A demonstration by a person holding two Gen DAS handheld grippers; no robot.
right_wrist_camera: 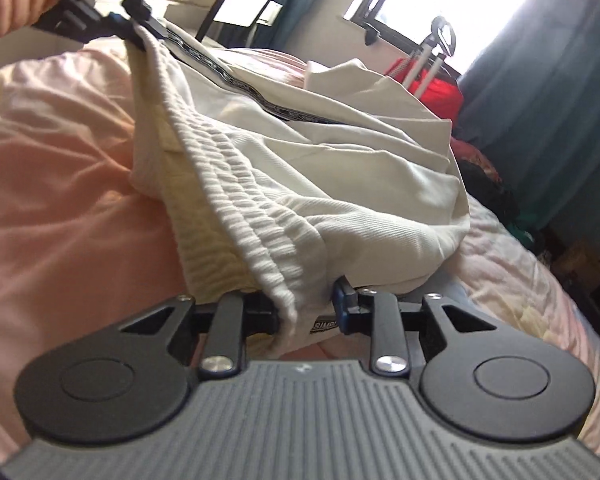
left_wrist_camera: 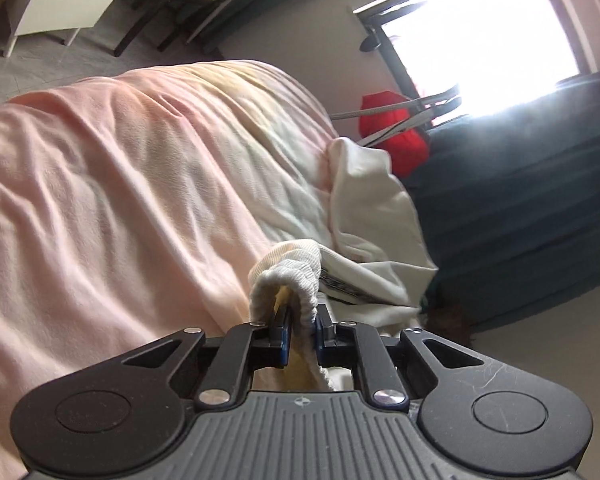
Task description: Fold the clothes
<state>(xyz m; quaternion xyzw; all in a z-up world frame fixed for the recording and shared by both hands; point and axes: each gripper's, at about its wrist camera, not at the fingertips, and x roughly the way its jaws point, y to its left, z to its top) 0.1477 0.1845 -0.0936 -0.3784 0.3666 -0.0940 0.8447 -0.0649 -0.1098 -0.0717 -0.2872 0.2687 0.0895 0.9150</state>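
Here, the white shorts (right_wrist_camera: pixel 300 168) were stretched over the pink bed (left_wrist_camera: pixel 100 184), their ribbed waistband pinched by the left tool (left_wrist_camera: pixel 300 330) and right tool (right_wrist_camera: pixel 306 312).

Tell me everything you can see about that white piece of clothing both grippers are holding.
The white garment looks like soft cotton shorts or trousers with a ribbed, gathered waistband and a dark patterned stripe down one side. It lies rumpled on the pink bedsheet. The left gripper and right gripper each pinch the waistband at opposite ends, lifting that edge slightly.
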